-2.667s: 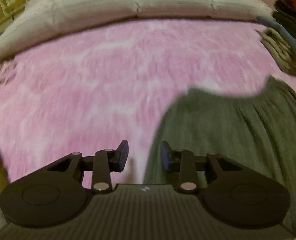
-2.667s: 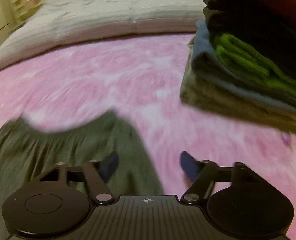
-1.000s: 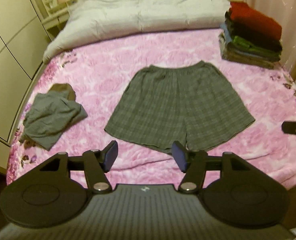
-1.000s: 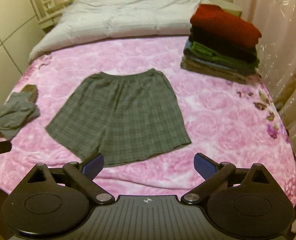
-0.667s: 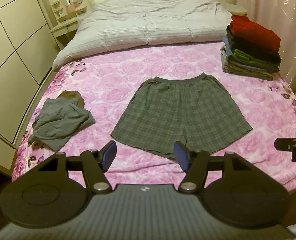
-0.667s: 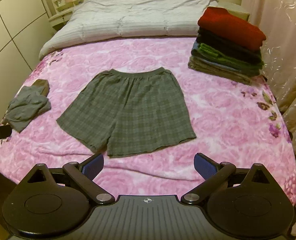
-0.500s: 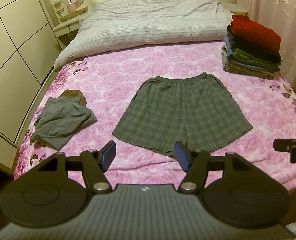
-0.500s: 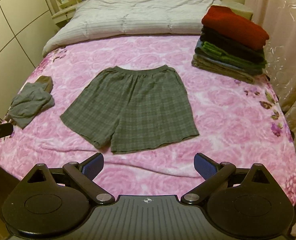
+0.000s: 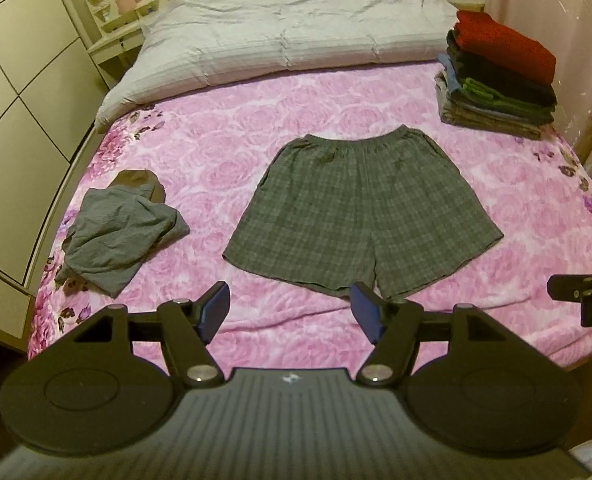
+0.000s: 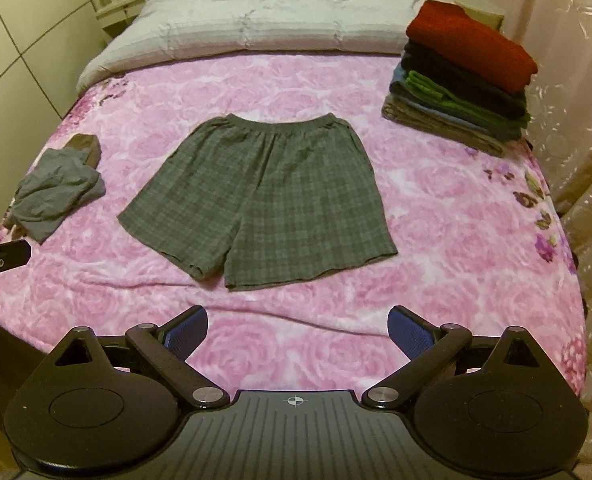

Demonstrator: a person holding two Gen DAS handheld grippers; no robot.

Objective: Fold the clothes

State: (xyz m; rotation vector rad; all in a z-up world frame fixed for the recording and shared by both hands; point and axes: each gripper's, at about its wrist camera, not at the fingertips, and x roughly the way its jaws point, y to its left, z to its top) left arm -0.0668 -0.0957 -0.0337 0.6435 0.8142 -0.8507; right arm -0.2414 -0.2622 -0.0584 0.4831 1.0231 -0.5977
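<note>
On the pink bedspread (image 10: pixel 435 240), plaid shorts (image 10: pixel 264 196) lie flat, unfolded; left gripper (image 9: pixel 290 312) and right gripper (image 10: pixel 297 334) both hang released, so I'd guess next up is grabbing an edge.

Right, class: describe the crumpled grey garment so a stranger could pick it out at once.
Start at the pink rose-patterned bedspread. Left of the flat grey plaid shorts, near the bed's left edge, lies the crumpled grey garment. It alone is bunched up, not spread flat or stacked.

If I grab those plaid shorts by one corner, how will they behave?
The shorts lie thin and flat on the blanket, so they are probably light and floppy and would drape from one corner. The gathered waistband suggests stretch there. The blanket looks fleecy, so pushing may bunch them rather than slide them.
</note>
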